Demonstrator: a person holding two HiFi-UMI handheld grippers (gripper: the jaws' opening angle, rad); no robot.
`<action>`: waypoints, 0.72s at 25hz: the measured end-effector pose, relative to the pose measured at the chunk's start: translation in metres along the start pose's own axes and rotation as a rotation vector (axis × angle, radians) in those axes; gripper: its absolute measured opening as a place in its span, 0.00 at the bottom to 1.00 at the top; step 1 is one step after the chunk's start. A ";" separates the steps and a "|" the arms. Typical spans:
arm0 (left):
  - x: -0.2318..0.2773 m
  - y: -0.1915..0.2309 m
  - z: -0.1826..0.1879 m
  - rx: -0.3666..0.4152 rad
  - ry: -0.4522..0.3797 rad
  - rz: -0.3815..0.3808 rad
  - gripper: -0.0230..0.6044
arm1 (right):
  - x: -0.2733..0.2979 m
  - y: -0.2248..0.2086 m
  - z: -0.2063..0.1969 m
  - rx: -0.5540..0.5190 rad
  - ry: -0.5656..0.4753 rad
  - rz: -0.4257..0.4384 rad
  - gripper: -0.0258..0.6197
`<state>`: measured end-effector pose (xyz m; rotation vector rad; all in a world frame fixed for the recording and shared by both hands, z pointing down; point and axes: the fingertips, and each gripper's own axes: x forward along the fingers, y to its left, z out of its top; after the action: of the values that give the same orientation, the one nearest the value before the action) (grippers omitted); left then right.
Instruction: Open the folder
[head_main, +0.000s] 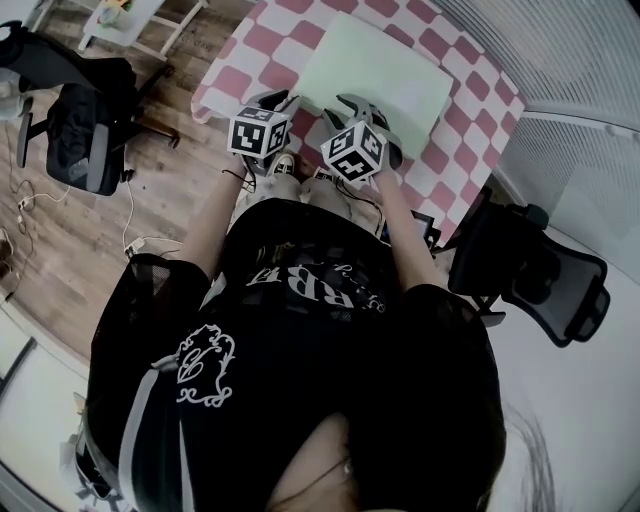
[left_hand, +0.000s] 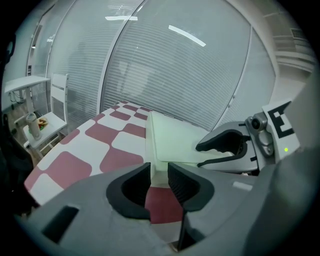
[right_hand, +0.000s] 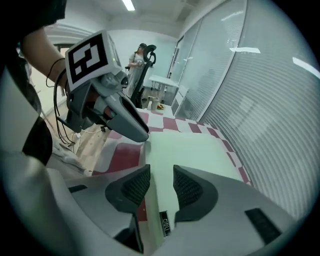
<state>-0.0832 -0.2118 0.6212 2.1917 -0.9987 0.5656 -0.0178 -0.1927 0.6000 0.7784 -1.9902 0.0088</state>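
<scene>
A pale green folder (head_main: 375, 65) lies flat and closed on the red-and-white checkered table (head_main: 455, 150). Both grippers hover at its near edge, side by side. In the head view my left gripper (head_main: 272, 100) is at the folder's near left corner and my right gripper (head_main: 360, 108) is at the near edge beside it. In the left gripper view the jaws of my left gripper (left_hand: 159, 172) stand apart, with the folder (left_hand: 172, 137) corner showing through the gap. In the right gripper view my right gripper (right_hand: 161, 180) is open, the folder (right_hand: 185, 150) edge between its pads without being pressed.
Black office chairs stand left (head_main: 85, 140) and right (head_main: 540, 275) of the table. A glass wall with blinds (left_hand: 190, 75) runs behind the table. Cables lie on the wooden floor (head_main: 60, 230). A white side table (head_main: 120, 20) is at far left. A person (right_hand: 136, 60) stands far off.
</scene>
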 end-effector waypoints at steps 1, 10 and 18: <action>0.000 0.000 0.000 -0.003 0.002 0.004 0.20 | 0.002 0.000 0.001 -0.029 0.006 -0.004 0.24; -0.001 0.000 0.004 -0.012 -0.005 0.043 0.20 | 0.003 0.003 0.001 -0.136 0.006 -0.041 0.20; 0.004 -0.002 0.005 -0.041 -0.024 0.042 0.21 | 0.001 0.002 0.003 -0.182 -0.016 -0.046 0.19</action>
<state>-0.0789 -0.2167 0.6195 2.1509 -1.0615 0.5346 -0.0218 -0.1928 0.5995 0.7073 -1.9557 -0.2036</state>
